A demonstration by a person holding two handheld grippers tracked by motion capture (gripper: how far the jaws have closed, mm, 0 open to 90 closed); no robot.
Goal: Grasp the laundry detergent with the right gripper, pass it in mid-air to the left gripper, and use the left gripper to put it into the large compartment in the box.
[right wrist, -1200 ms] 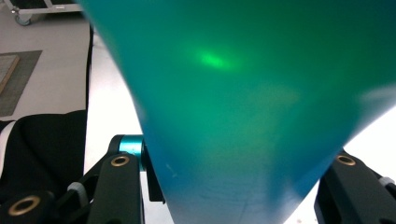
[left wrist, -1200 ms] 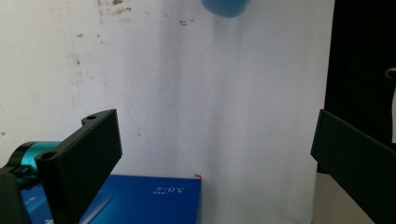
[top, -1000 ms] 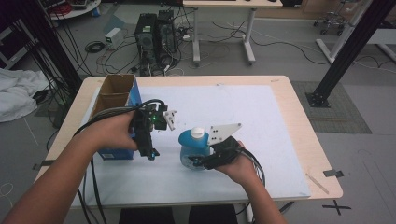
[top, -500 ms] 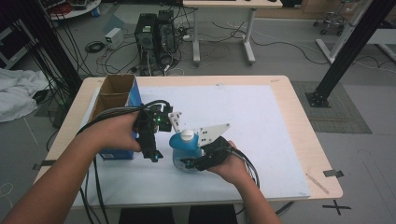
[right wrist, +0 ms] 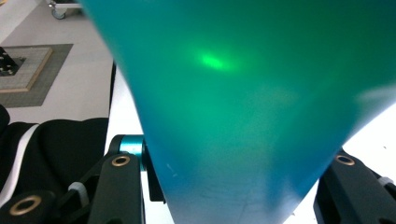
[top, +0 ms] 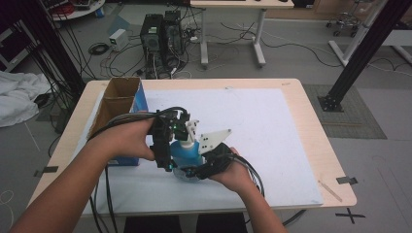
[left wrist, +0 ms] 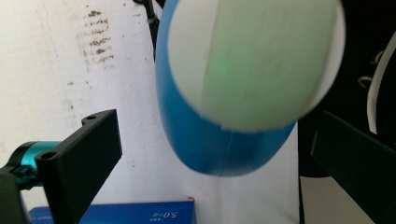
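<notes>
White paper covers the wooden surface (top: 311,121) in the high view, with computer towers (top: 160,36) on the floor beyond. Near its front, the right hand-held gripper (top: 197,171) grasps a blue bottle (top: 187,154), the left hand-held gripper (top: 167,145) right above it, beside a cardboard box (top: 116,104).

Left gripper view: jaws spread apart around the bottle's white cap (left wrist: 252,60); a blue box edge (left wrist: 116,217) reads "5.0", upside down.

Right gripper view: jaws clamp the bottle's body (right wrist: 252,102); no label legible.

The blue bottle (right wrist: 243,107) is blurred, cut off by the right gripper view's edges.
</notes>
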